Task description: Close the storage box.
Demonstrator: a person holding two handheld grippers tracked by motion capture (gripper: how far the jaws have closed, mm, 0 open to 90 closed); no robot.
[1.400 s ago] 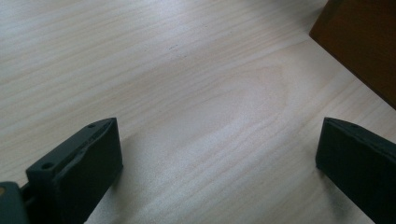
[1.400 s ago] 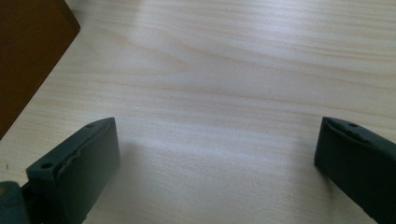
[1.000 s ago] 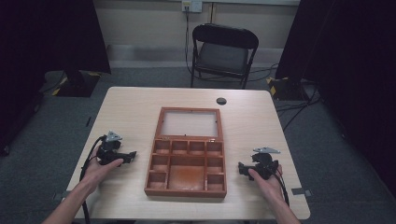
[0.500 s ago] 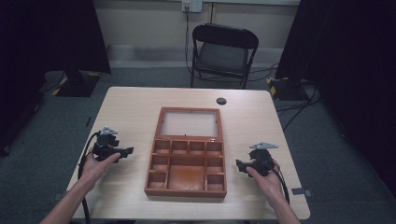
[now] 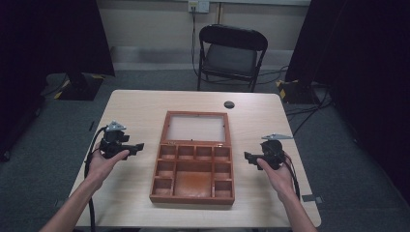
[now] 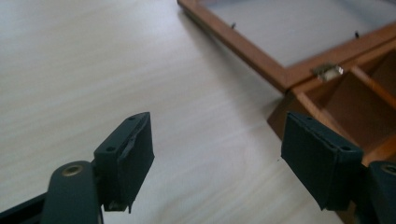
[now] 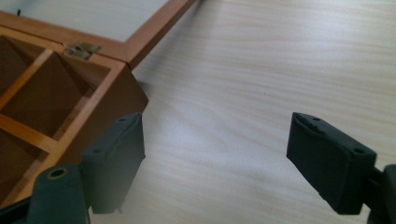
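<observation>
- High view: a wooden box [image 5: 193,169] lies open in the middle of a pale table [image 5: 145,104], its glazed lid [image 5: 196,128] folded flat on the far side and its tray split into small compartments around one larger one. The left gripper [image 5: 137,146] is held in the person's left hand [image 5: 104,162] off the box's left side, jaws pointing toward the box and apart from it. The right gripper [image 5: 247,156] sits in the right hand [image 5: 275,169] off the box's right side, jaws also aimed inward, with bare tabletop between them and the box wall. A small dark disc [image 5: 229,104] lies on the table beyond the lid, and a folding chair [image 5: 231,55] stands past the far edge.
- Left gripper view: the left gripper [image 6: 215,161] has its jaws spread wide, with bare tabletop between them. The box corner [image 6: 285,114] and a brass hinge [image 6: 328,70] lie just beyond the right-hand jaw (the lid frame runs off ahead).
- Right gripper view: the right gripper [image 7: 219,161] is likewise spread wide over bare wood grain. The box's corner [image 7: 128,91] lies just ahead of the left-hand jaw, and I cannot tell whether they touch; a hinge [image 7: 81,49] shows farther ahead.
</observation>
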